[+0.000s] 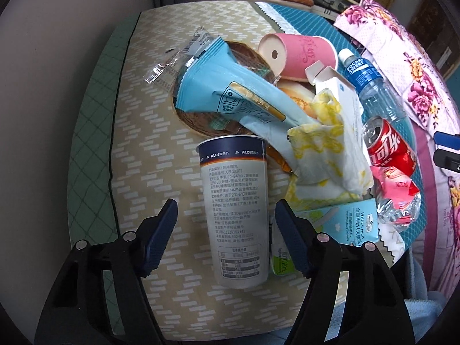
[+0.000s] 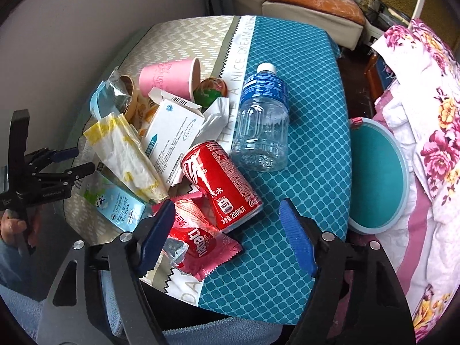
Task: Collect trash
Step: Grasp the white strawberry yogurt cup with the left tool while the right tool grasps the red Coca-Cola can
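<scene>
Trash lies heaped on a padded table. A white ALDI yogurt cup (image 1: 235, 210) lies on its side between the fingers of my open left gripper (image 1: 227, 230), which does not touch it. A red cola can (image 2: 221, 184) lies just ahead of my open right gripper (image 2: 227, 230); it also shows in the left wrist view (image 1: 388, 146). A red Nabati wrapper (image 2: 198, 244) lies by the right gripper's left finger. A clear plastic bottle (image 2: 261, 120), a pink paper cup (image 2: 169, 79), a white carton (image 2: 172, 132) and a yellow-white wrapper (image 2: 126, 155) lie beyond.
A blue milk carton (image 1: 345, 224) and a light-blue snack bag (image 1: 230, 92) lie in the heap. A teal round bin (image 2: 373, 175) stands right of the table. Floral bedding (image 2: 425, 132) is at far right, a sofa (image 2: 310, 3) behind. The left gripper shows in the right wrist view (image 2: 72, 161).
</scene>
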Available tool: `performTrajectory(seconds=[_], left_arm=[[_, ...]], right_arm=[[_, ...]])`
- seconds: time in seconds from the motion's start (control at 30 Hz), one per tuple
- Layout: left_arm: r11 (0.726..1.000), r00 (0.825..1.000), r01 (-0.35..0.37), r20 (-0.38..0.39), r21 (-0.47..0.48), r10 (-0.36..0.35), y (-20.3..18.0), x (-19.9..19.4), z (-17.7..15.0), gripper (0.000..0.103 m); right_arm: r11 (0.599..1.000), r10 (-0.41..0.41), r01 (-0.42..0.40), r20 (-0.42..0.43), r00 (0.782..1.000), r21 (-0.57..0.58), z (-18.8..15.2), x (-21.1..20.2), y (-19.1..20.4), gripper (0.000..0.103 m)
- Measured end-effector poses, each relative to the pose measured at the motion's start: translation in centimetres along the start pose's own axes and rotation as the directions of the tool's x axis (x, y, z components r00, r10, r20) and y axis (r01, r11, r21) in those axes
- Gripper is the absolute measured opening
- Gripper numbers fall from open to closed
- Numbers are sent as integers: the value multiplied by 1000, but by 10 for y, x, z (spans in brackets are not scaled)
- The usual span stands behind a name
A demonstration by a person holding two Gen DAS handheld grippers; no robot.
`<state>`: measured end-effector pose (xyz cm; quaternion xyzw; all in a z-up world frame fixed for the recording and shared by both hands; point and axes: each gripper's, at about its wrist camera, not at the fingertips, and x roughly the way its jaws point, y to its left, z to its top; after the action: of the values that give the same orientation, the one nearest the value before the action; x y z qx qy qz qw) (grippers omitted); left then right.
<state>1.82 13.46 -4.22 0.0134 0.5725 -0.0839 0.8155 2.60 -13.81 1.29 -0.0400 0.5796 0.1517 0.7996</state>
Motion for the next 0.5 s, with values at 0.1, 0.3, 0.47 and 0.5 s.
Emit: performTrajectory(seconds=[0.1,0.3,0.47,0.5], left_arm=[[1000,1000,5,-14,-22,-5,8,5,5,72],[1000,999,14,-50,-28,-16,10,20,7,73],[998,996,33,-82,-51,-38,16,35,9,76],[999,996,28,-87,-42,-32,15,36,8,77]], right_arm=[[999,10,-12,-41,999,-53,11,12,5,68],[994,24,-39,-142,990,-106,27,43,5,62],[989,27,-57,-214,977,-133,33,66,10,62],[988,27,-60,-223,974,-142,34,70,11,62]])
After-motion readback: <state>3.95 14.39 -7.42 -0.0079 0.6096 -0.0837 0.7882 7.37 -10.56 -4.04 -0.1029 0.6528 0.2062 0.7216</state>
